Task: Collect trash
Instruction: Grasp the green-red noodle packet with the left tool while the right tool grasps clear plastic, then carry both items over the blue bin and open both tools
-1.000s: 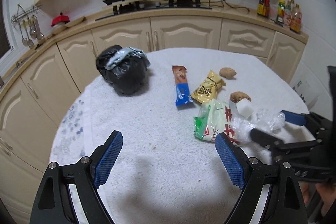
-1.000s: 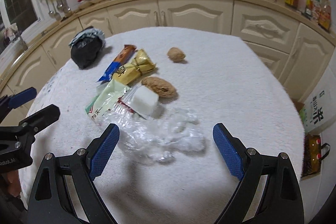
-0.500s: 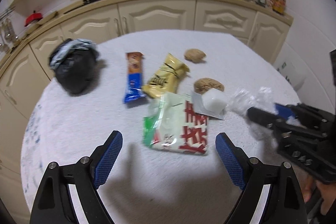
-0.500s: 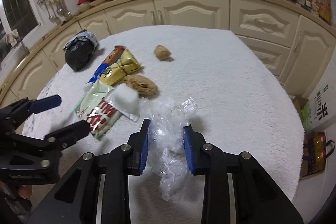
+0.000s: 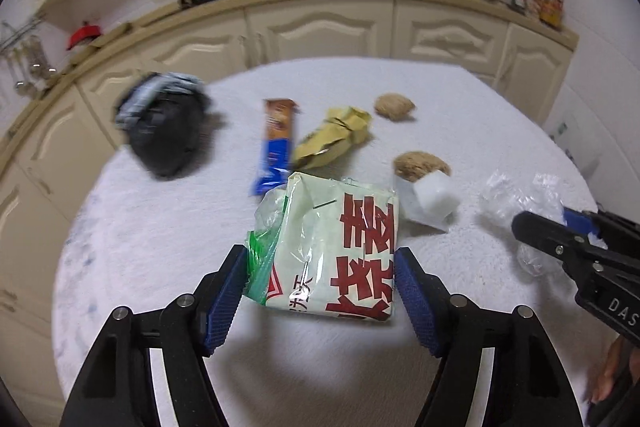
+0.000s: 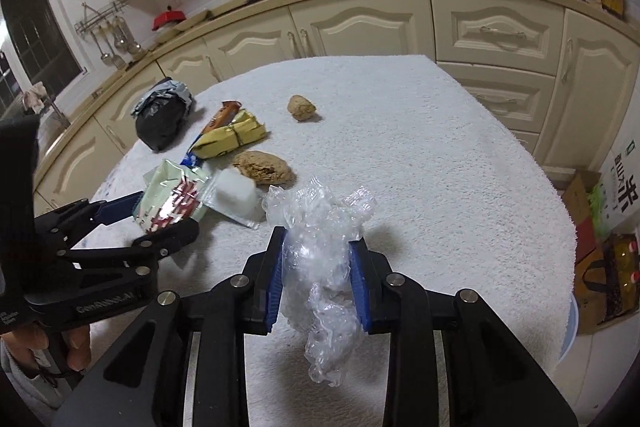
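Note:
A green-and-white packet with red characters (image 5: 340,227) lies flat on the white-towelled table (image 5: 480,115). My left gripper (image 5: 320,259) straddles it. Its jaws are closing, the blue pads at the packet's two side edges, and the packet is not visibly squeezed. My right gripper (image 6: 319,243) is shut on crumpled clear plastic wrap (image 6: 320,211), which bulges above the pads and hangs below them. Other trash lies beyond: a black bag (image 5: 168,131), a blue-brown bar wrapper (image 5: 276,143), a yellow wrapper (image 5: 332,139), two brown lumps (image 5: 394,107) and a white block in clear film (image 5: 434,199).
Cream cabinets (image 6: 360,23) curve behind the table, with a stove, a pan and bottles on the counter. Boxes and bags (image 6: 600,227) stand on the floor past the table's right edge. A hand (image 6: 76,347) holds the left gripper.
The left gripper travelled over to the red-lettered packet and its jaws narrowed around it. The right gripper shut on the clear plastic wrap and keeps hold of it.

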A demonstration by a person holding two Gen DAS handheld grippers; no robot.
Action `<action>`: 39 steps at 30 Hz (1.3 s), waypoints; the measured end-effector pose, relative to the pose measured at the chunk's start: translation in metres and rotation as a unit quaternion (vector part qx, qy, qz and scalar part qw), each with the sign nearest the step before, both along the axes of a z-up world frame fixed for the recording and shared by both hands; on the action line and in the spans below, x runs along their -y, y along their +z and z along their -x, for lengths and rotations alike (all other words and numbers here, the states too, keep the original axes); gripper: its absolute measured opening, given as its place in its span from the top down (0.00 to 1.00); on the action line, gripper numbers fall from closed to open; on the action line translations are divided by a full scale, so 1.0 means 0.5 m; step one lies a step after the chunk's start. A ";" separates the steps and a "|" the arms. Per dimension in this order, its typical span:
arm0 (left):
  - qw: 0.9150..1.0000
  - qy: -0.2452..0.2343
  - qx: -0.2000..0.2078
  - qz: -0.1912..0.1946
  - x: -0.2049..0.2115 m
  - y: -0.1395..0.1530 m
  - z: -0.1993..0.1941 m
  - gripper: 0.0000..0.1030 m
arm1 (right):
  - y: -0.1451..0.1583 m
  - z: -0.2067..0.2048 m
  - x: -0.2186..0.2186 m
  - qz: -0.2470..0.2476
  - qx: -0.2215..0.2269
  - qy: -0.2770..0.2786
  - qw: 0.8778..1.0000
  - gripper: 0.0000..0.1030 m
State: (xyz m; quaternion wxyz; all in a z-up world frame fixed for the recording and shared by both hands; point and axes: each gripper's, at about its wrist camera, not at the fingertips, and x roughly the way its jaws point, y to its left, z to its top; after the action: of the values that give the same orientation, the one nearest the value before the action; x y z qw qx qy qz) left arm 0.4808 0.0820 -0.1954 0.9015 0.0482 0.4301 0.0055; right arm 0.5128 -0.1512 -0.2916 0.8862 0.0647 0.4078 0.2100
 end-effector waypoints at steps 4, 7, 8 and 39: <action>0.999 0.026 0.038 -0.001 -0.017 0.041 0.038 0.34 | 0.017 0.026 0.000 -0.009 0.010 0.006 1.000 0.71; 0.999 0.007 0.047 0.021 0.000 0.065 0.055 0.34 | 0.037 0.051 0.011 -0.018 0.022 0.005 1.000 0.71; 0.998 0.001 0.051 0.023 0.012 0.072 0.061 0.34 | 0.044 0.058 0.017 -0.022 0.027 0.004 0.999 0.71; 0.963 -0.264 -0.057 -0.020 0.879 -0.211 -0.154 0.33 | -0.195 0.197 0.791 -0.025 -0.017 -0.324 0.946 0.71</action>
State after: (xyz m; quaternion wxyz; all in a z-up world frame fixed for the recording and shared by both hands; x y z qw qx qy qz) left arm 0.5578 -0.3577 -0.3008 0.8435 0.1784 0.4529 -0.2270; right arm 0.4141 -0.5469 -0.3892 0.8974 0.2187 0.3747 -0.0797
